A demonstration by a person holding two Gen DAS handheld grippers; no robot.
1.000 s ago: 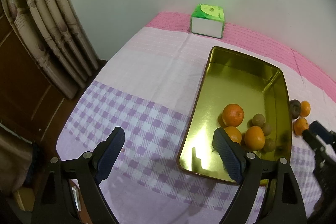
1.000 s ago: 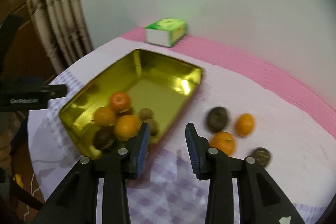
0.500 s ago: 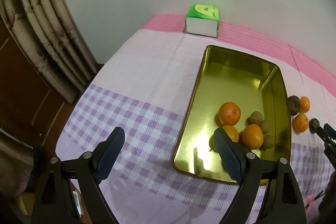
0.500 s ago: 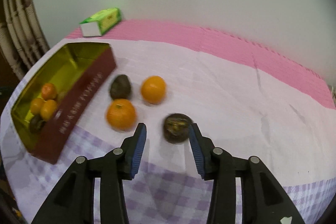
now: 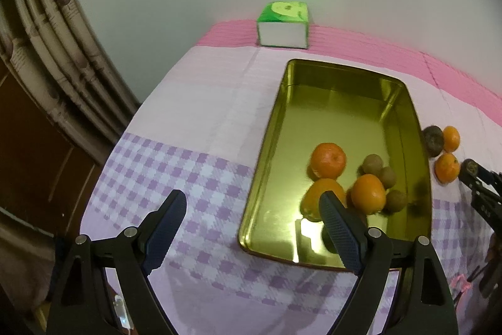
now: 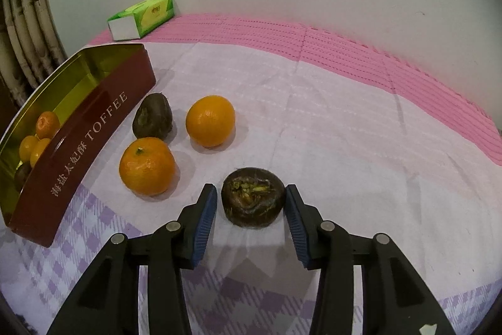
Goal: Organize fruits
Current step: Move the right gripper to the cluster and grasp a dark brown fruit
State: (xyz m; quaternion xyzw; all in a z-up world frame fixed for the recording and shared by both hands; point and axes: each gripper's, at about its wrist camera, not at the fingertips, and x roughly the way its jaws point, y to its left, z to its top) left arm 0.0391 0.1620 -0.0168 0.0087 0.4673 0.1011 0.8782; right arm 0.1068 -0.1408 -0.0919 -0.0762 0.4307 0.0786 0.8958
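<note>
1. Right gripper (image 6: pixel 251 206): jaws just widened, straddling the dark wrinkled round fruit (image 6: pixel 253 196), pads not yet pressing.
2. Fruit lies on the pink-and-lilac cloth (image 6: pixel 345 131), right of the gold toffee tin (image 6: pixel 94 118).
3. Probably light, soft-skinned; take it across the middle, gently.
4. Left gripper (image 5: pixel 254 218): open, empty.

Dim, warm indoor light, sharp focus.
Glare on gold tin (image 5: pixel 282 228) floor; soft shadows beneath fruit; strong fisheye bending, black vignette corners.

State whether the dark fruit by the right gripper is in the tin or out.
Out: the dark fruit lies on the cloth, between the right gripper's open jaws.
</note>
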